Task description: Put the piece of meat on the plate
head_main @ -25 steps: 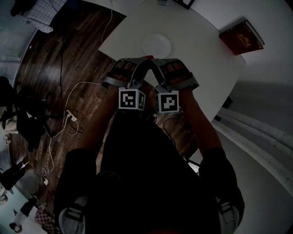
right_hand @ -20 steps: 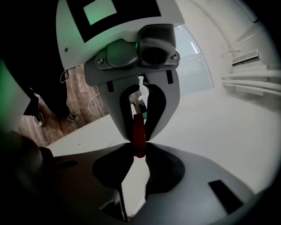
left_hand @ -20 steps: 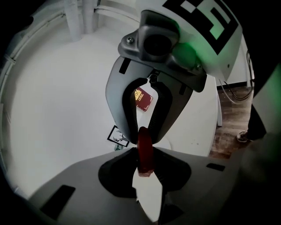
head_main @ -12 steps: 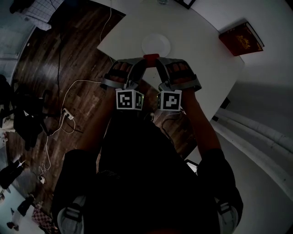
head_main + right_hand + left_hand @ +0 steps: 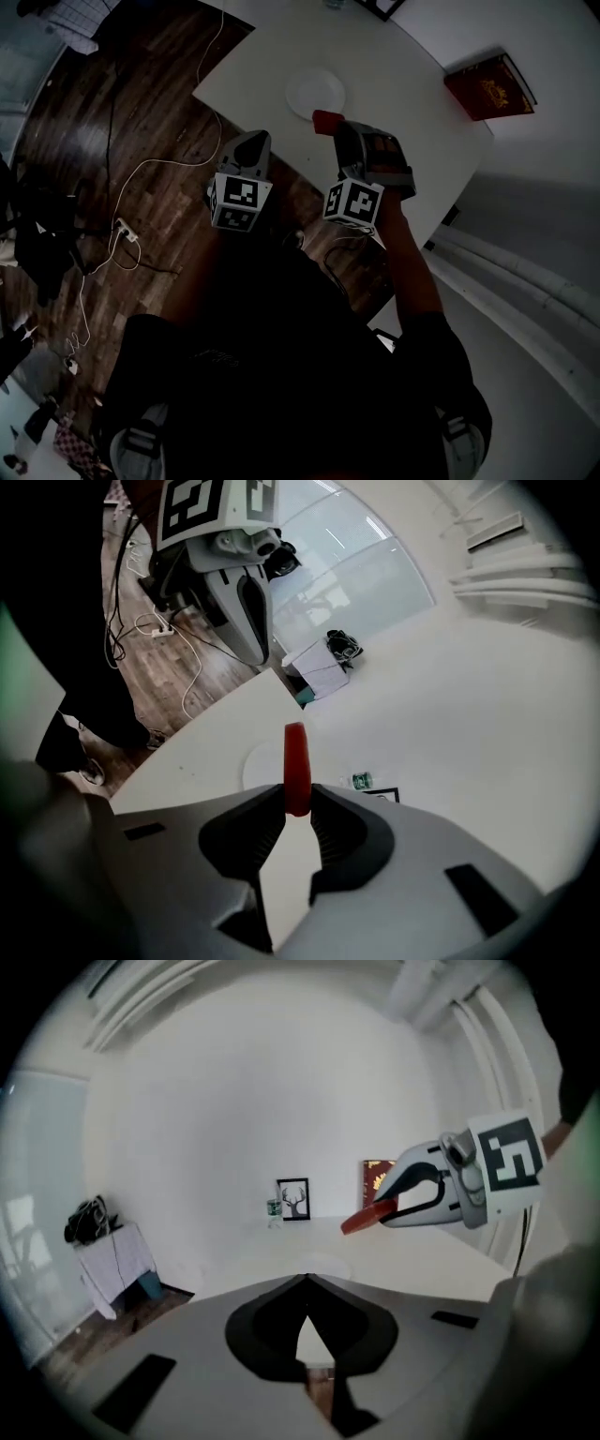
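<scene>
The piece of meat (image 5: 327, 122) is a flat red slab, held on edge above the white table (image 5: 403, 94). My right gripper (image 5: 336, 133) is shut on it, and its pads clamp the slab's lower end (image 5: 296, 766). The white plate (image 5: 316, 94) lies just beyond the meat, nearer the table's left edge, and shows pale behind the slab (image 5: 262, 761) in the right gripper view. My left gripper (image 5: 251, 142) hangs to the left, apart from the meat, over the table's near edge. Its jaws (image 5: 307, 1281) meet at the tips with nothing between them.
A red book (image 5: 489, 86) lies at the table's far right. A framed deer picture (image 5: 293, 1199) and a small green can (image 5: 273, 1210) stand at the table's far side by the wall. Cables (image 5: 141, 178) run over the wooden floor at the left.
Both grippers' tips stood together at the meat before. The left gripper has since drawn off to the left and rolled over, and the right alone carries the meat, shifted slightly right.
</scene>
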A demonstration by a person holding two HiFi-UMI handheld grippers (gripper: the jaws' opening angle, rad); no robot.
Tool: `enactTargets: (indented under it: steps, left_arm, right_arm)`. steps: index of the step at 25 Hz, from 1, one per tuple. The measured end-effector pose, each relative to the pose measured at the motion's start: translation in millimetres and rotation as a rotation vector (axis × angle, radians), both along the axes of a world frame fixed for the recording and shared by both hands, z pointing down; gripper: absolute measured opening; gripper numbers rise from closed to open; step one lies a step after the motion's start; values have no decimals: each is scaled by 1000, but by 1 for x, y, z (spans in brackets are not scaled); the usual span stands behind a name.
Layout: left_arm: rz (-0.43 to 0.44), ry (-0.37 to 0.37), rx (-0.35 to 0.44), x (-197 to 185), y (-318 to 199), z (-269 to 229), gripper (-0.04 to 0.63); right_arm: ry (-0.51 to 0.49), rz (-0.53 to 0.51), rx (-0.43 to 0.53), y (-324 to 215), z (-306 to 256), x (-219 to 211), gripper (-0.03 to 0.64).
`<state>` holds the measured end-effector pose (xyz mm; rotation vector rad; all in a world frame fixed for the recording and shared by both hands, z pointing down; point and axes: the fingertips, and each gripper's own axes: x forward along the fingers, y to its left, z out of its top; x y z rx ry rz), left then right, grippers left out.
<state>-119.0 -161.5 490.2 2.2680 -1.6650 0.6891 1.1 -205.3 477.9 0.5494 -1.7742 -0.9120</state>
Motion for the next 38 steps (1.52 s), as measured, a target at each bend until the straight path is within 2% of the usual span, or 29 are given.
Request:
enactTargets:
  steps: [2,7,24,32,38]
  left_arm:
    - [-46,73,1,-3,2,4,2]
    - [-59,130,-15,4,2,14,2]
    - [19,205,-76,1,-22,39,2]
    - [77,221,-164,3,-38,60,2]
    - [149,232,-215,5,-58,71,3]
  right_arm:
    - [0,16,-17,-1,3,0,98]
    - [14,21,-57,-7,17,-2,98]
    - [42,110,-174,-35,65,-26,98]
    - [41,154,-259,-47,95,-31,98]
    - [45,210,-286,-61,111,-33,98]
